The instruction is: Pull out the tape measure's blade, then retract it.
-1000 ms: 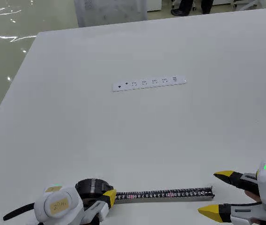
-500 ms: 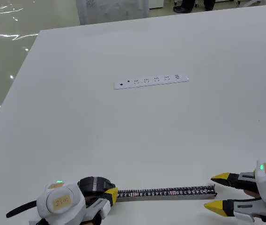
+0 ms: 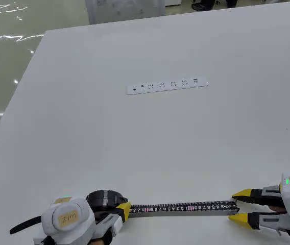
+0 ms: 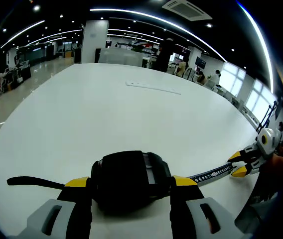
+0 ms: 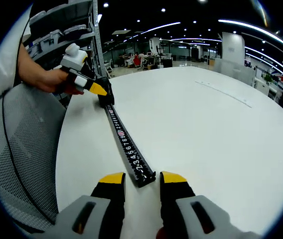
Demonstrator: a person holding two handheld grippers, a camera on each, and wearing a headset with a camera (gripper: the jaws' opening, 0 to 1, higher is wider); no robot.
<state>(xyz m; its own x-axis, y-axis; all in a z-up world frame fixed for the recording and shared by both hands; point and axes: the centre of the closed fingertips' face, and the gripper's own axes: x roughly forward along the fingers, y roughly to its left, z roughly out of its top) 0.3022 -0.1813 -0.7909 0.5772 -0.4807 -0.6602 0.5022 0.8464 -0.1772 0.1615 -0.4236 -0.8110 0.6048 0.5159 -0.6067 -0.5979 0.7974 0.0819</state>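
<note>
On a broad white workbench (image 3: pixel 135 132), with a white power strip (image 3: pixel 167 86) lying well apart toward its far side, the first half of the task appears to have been done. The blade (image 3: pixel 183 207) is seen drawn out flat along the near edge, its numbered face up, so only the retraction is judged to be left. The black tape measure case (image 4: pixel 130 177) is clamped between the yellow-tipped jaws of the left gripper (image 3: pixel 115 214) at the near left of the bench, a dark strap trailing behind it. At the blade's free end, the right gripper (image 5: pixel 143 178) is held narrowly parted, one jaw on either side of the end hook. A slim gap is visible on each side, and no firm pinch on the blade can be made out.
</note>
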